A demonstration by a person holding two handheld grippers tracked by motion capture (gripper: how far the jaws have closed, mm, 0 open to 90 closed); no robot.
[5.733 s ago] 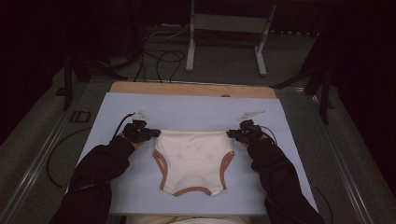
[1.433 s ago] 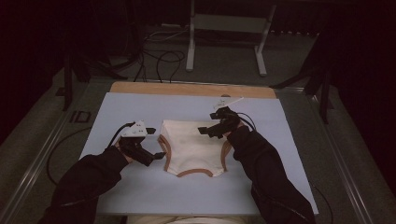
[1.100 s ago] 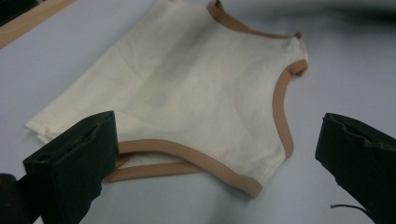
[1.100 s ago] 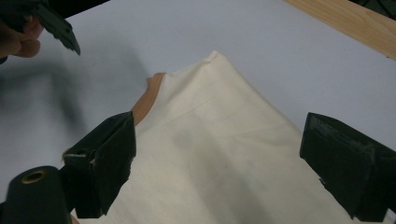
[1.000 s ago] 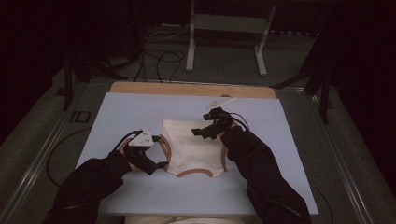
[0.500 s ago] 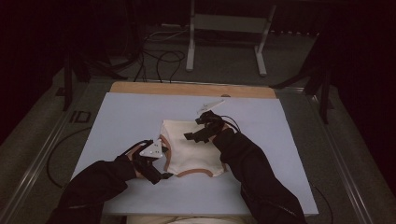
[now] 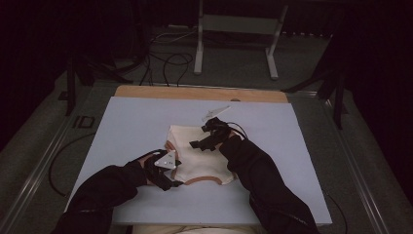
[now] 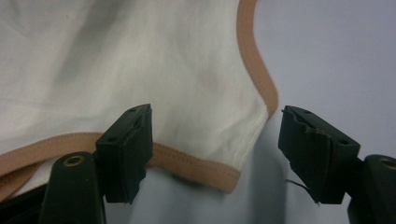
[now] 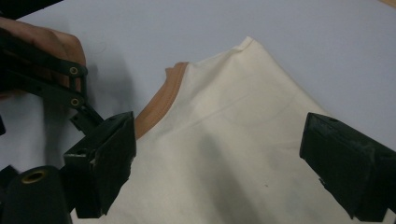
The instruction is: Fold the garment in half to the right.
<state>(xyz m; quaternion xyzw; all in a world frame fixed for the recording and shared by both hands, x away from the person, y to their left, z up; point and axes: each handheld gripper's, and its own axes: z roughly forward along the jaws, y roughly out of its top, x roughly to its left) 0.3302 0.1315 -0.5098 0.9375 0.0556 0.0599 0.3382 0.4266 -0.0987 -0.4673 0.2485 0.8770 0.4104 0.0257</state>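
On the left, the left gripper (image 7: 163, 171) sits low at the near-left corner of the cream underwear (image 7: 199, 151), which lies folded near the middle of the pale blue surface (image 7: 122, 126). In the left gripper view its jaws stand wide apart and hold nothing; the garment's corner, bound in tan trim (image 8: 196, 163), lies between them, so the gripper looks placed to pinch that corner for another fold.

Further right, the right gripper (image 7: 207, 141) hovers over the upper part of the garment. In the right gripper view its jaws are also spread wide with nothing between them but flat cream cloth, and the folded top corner (image 9: 247, 44) lies just ahead. It seems poised either to hold the cloth down or to take an upper edge.

The left edge of the garment is a doubled fold with trim peeking out. Bare surface lies open all round, broadest to the left and right, so a fold in either direction has room. A small white tag-like scrap (image 7: 214, 113) rests just beyond the garment, clear of it.
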